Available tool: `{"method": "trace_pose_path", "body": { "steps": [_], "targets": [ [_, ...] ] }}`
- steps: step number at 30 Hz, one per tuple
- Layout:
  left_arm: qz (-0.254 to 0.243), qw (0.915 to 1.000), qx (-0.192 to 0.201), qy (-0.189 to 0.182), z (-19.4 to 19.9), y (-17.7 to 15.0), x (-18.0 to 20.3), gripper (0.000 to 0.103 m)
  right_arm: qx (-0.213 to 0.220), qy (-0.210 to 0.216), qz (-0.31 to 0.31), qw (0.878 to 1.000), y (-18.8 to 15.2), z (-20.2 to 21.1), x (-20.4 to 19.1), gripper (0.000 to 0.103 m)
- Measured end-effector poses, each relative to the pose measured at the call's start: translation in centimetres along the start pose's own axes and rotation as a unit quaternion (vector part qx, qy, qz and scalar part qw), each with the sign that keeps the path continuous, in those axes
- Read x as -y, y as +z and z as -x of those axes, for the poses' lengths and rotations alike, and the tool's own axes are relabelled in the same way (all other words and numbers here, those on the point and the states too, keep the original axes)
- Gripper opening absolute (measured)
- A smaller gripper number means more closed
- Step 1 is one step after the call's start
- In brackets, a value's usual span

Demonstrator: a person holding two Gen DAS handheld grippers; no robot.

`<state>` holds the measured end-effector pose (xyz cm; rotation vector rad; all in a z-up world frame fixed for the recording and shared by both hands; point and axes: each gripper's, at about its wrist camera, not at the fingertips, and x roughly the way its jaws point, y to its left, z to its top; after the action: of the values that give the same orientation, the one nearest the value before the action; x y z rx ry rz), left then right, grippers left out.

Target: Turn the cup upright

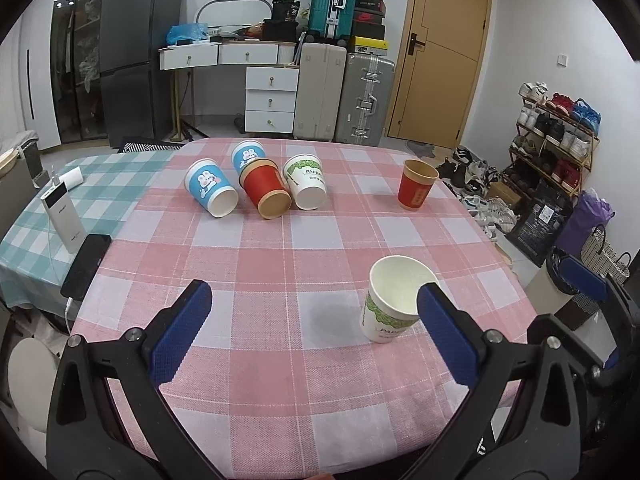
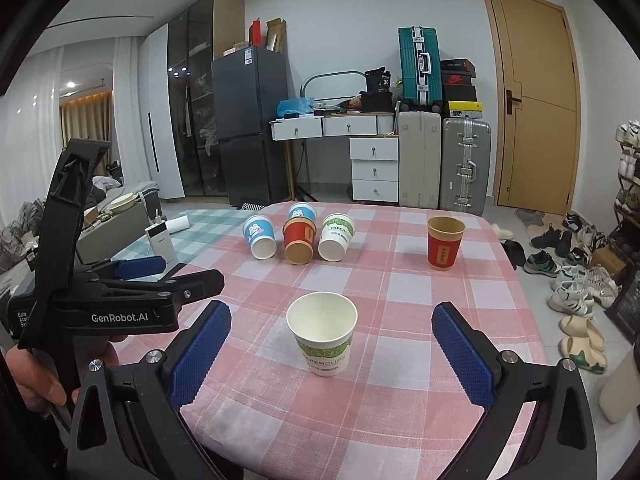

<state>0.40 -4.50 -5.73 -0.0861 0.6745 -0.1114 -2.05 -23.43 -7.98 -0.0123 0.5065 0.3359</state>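
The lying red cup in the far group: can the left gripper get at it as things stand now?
Probably yes. The left gripper is open and holds nothing, and bare tablecloth lies between it and the red cup. But a blue cup and a white cup flank it closely, so finger room is tight.

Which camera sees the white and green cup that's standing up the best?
The right wrist view. The upright white and green cup sits whole and centred there, between the open right gripper fingers, with its lettering readable. In the left wrist view, the same cup is partly hidden behind a blue finger.
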Motion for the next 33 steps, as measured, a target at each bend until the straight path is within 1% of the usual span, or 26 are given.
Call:
{"method": "trace_pose_path", "body": {
  "steps": [5, 12, 33],
  "targets": [
    [0.006, 1.0, 0.0, -0.002, -0.02, -0.13, -0.38, 0.103, -0.008, 0.008, -0.018, 1.0, -0.12, -0.42, 0.42, 0.103],
    [0.005, 1.0, 0.001, -0.001, 0.03, -0.19, -0.53, 0.103, -0.003, 0.009, -0.017, 1.0, -0.04, -0.16, 0.35, 0.103],
    [0.003, 1.0, -0.001, -0.006, 0.36, 0.06, -0.52, 0.103, -0.005, 0.012, -0.018, 1.0, 0.17, -0.13, 0.24, 0.103]
  ]
}}
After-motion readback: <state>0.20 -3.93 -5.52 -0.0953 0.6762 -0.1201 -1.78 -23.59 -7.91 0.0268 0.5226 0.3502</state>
